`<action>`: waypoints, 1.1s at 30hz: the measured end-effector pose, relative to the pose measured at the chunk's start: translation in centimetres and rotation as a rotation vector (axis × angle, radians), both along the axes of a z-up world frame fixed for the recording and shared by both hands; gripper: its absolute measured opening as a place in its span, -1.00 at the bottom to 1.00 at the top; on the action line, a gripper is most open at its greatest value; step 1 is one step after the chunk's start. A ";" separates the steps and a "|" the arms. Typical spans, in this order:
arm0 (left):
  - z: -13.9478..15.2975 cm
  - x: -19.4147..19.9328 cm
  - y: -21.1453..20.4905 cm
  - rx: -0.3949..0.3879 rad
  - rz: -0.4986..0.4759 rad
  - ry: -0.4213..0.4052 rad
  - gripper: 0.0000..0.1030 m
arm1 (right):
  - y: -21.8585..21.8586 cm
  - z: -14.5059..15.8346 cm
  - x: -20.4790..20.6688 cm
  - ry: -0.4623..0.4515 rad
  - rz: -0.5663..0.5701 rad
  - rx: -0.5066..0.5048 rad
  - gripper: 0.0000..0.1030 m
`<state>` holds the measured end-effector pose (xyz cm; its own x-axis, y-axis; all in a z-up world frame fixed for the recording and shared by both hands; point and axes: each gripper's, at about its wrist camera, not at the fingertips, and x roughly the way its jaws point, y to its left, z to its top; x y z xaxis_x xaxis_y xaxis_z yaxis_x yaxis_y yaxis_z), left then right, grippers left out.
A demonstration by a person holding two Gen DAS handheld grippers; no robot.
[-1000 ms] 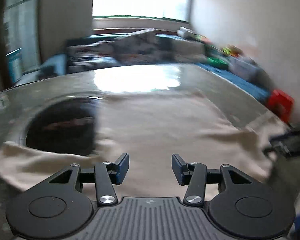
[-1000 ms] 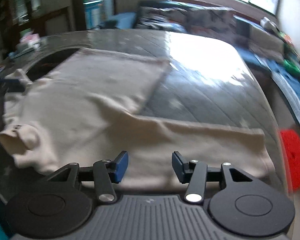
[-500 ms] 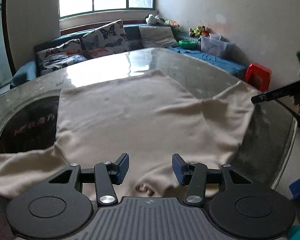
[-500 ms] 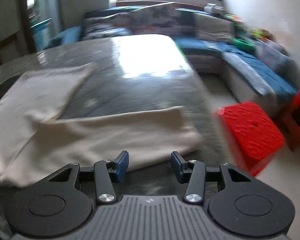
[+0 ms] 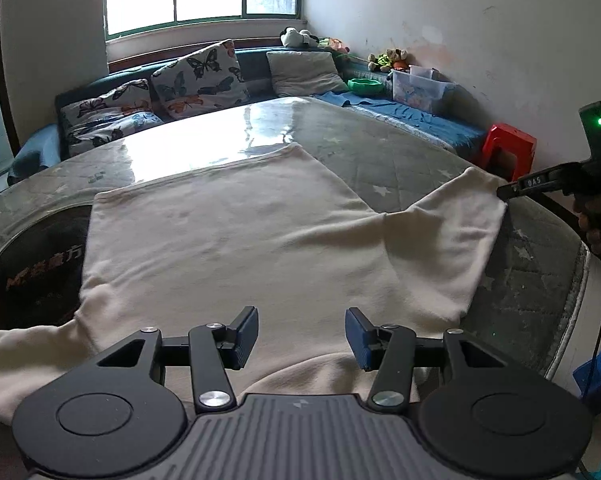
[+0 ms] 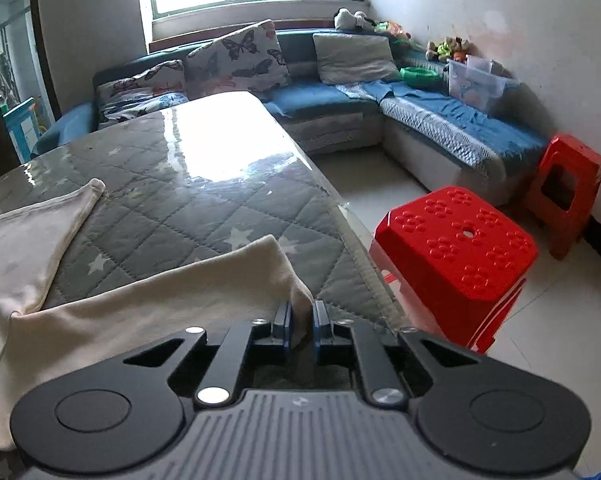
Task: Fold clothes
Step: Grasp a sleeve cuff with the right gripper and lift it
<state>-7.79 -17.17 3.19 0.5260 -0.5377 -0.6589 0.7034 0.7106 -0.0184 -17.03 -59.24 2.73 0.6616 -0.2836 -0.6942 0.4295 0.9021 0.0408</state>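
Observation:
A cream long-sleeved top (image 5: pixel 236 240) lies spread flat on the quilted grey table (image 5: pixel 400 160), collar toward me. My left gripper (image 5: pixel 301 334) hovers open just above the collar end, nothing between its fingers. The right sleeve (image 6: pixel 148 312) stretches toward the table's right edge. My right gripper (image 6: pixel 300 326) is shut on the cuff corner of that sleeve, cloth pinched between the blue pads. In the left wrist view the right gripper (image 5: pixel 512 190) shows at the sleeve's far tip, held by a hand (image 5: pixel 592 220). The left sleeve (image 5: pixel 16 352) trails off to the lower left.
A dark round inset (image 5: pixel 32 264) sits in the table at the left, partly under the top. Two red plastic stools (image 6: pixel 456 248) stand on the floor beside the table's right edge. A blue sofa (image 6: pixel 332 104) with cushions and a clear bin (image 6: pixel 476 84) runs along the walls.
The right gripper swung right to the sleeve end and closed on the cuff corner; it was open before. The left gripper steadied over the collar, still open.

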 end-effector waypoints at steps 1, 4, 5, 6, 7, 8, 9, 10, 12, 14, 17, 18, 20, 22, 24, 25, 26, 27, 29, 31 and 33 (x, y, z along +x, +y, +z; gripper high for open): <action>-0.1 -0.1 -0.3 -0.001 -0.006 0.001 0.00 | 0.1 0.3 -0.1 -0.009 0.001 -0.005 -0.85; -0.5 -0.2 -1.2 -0.003 -0.021 0.011 0.01 | -0.1 0.9 -0.5 -0.032 -0.010 -0.004 -0.85; -0.6 -0.3 -1.5 -0.001 -0.027 0.013 0.01 | -0.2 0.7 -0.4 -0.023 -0.009 -0.002 -0.85; -0.8 -0.4 -1.8 0.004 -0.034 0.013 0.01 | -0.2 0.4 -0.4 -0.011 -0.007 -0.001 -0.85; -1.0 -0.5 -2.1 0.010 -0.041 0.013 0.01 | -0.2 0.2 -0.3 0.001 -0.005 -0.001 -0.85; -1.2 -0.6 -2.4 0.015 -0.048 0.013 0.01 | -0.2 0.2 -0.3 -0.001 -0.005 0.003 -0.86; -1.3 -0.7 -2.6 0.019 -0.054 0.013 0.02 | -0.2 0.5 -0.5 -0.011 -0.006 0.010 -0.86; -1.3 -0.7 -2.7 0.019 -0.058 0.013 0.02 | -0.2 1.1 -0.7 -0.028 -0.004 0.018 -0.86; -1.4 -0.8 -2.9 0.020 -0.065 0.012 0.04 | 0.0 2.8 -1.1 -0.074 0.011 0.032 -0.86; -1.4 -0.9 -3.0 0.017 -0.064 0.006 0.06 | 0.4 4.8 -1.4 -0.106 0.044 0.040 -0.86; -1.1 -0.5 -2.5 0.003 -0.041 0.003 0.07 | 1.7 7.7 -1.3 -0.140 0.125 0.053 -0.86; -0.9 -0.4 -2.2 -0.002 -0.031 0.004 0.08 | 2.3 8.7 -1.2 -0.151 0.156 0.056 -0.86; -0.6 -0.1 -1.3 -0.014 -0.010 0.003 0.08 | 3.5 10.4 -1.0 -0.171 0.215 0.063 -0.86; -0.2 0.1 -0.2 -0.026 0.017 -0.005 0.08 | 5.3 12.2 -0.4 -0.197 0.291 0.084 -0.86; 0.1 0.4 1.0 -0.036 0.048 -0.012 0.11 | 7.4 13.6 0.3 -0.223 0.366 0.104 -0.86; 0.2 0.5 1.6 -0.041 0.066 -0.012 0.11 | 8.5 14.3 0.7 -0.233 0.403 0.113 -0.86; 0.3 0.7 2.4 -0.046 0.085 -0.011 0.12 | 9.7 14.7 1.3 -0.238 0.440 0.122 -0.86; 0.4 0.8 3.0 -0.051 0.103 -0.011 0.12 | 10.9 15.2 1.8 -0.241 0.476 0.131 -0.86; 0.6 0.9 4.4 -0.054 0.138 -0.015 0.14 | 13.2 15.8 2.8 -0.242 0.545 0.151 -0.86; 0.6 0.9 5.4 -0.056 0.165 -0.014 0.20 | 15.7 15.8 4.1 -0.226 0.612 0.157 -0.86; 0.5 0.9 6.2 -0.057 0.187 -0.010 0.27 | 18.2 15.4 5.4 -0.203 0.671 0.157 -0.86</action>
